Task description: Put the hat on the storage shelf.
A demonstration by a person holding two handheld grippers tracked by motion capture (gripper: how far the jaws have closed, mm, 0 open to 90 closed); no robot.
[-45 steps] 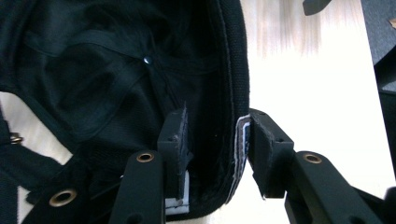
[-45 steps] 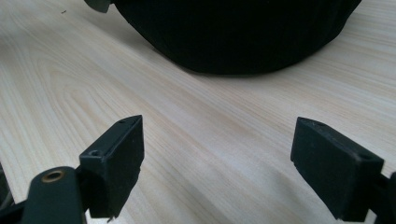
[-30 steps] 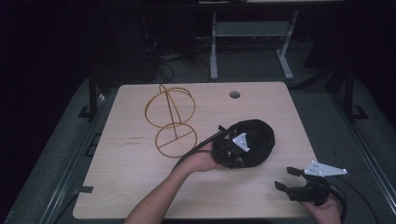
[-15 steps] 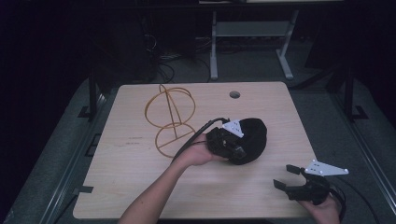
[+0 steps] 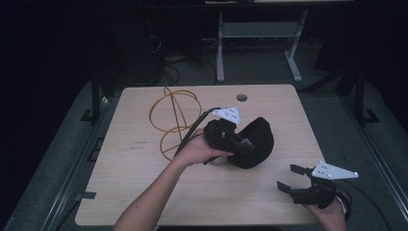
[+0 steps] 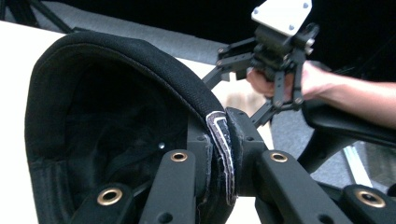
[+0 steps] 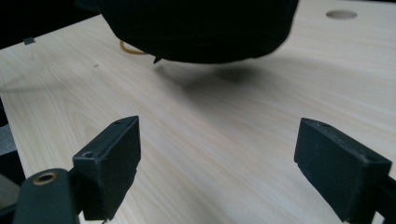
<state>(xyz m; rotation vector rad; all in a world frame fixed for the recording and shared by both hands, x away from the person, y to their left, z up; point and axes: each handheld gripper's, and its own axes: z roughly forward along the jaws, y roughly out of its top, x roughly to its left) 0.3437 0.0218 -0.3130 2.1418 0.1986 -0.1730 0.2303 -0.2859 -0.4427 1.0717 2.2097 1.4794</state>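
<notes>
A black cap [image 5: 257,139] hangs just above the middle of the wooden table [image 5: 139,183], casting a shadow below it. My left gripper [image 5: 242,144] is shut on the cap's edge; in the left gripper view the jaws pinch the stitched rim [image 6: 219,154] and the cap's hollow inside [image 6: 112,107] faces the camera. My right gripper [image 5: 287,177] stands open, with nothing between its jaws, low over the table's front right corner, apart from the cap. In the right gripper view the cap [image 7: 201,28] hangs ahead of the wide-open right gripper [image 7: 217,158].
A yellow wire stand [image 5: 175,118] stands on the table behind and to the left of the cap. A round cable hole [image 5: 242,97] lies near the far edge. A grey metal frame [image 5: 260,33] stands on the floor beyond the table.
The left gripper has turned and shifted slightly away with the cap, so its grey plate now points to the far side. The right gripper has stayed almost still.
</notes>
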